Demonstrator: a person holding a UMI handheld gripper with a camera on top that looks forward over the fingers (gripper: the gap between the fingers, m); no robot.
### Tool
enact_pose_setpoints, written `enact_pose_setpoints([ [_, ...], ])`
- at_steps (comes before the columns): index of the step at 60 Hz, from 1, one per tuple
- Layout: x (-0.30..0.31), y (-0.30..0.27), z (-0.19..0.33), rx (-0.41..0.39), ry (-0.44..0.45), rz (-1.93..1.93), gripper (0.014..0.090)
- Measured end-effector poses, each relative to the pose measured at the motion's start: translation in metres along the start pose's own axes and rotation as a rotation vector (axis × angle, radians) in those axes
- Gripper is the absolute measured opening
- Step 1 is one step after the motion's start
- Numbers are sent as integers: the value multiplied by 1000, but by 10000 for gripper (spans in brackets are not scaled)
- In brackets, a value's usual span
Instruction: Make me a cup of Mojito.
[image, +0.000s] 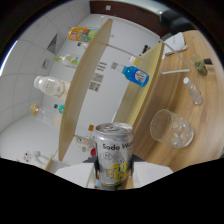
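**Soda can in the grip, cup waiting**

Fingers: mostly hidden below the can — only dark edges show at either flank of it. The can sits squarely between them, raised off any surface and tipped with the view, so I judge the gripper closed on its lower body. Narrow opening, about the can's width.

Can: brushed metal, cylindrical, pull-tab top sealed as far as I can see. White label reading "Soda W…", yellow print beneath.

Just beyond and to one side: a clear plastic cup on the wooden table, thin-walled, with pale lumps inside — ice, probably. No liquid level visible.

Further out on the table: a small clear bottle, and a glass with something green, perhaps mint. Behind, pale wooden shelves against a white wall hold a blue bottle, a white bottle and a colourful packet.

Progress, as a judgement: early to middle. Cup appears iced; soda is fetched but unopened and unpoured. Mint, lime and the rest are not visibly in the cup.
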Motion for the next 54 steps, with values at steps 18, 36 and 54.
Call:
enact_pose_setpoints([
  [18, 2, -29, 4, 0, -112, 664, 508],
  [36, -5, -41, 2, -14, -183, 889, 507],
  [54, -18, -47, -2, 85, -60, 192, 508],
])
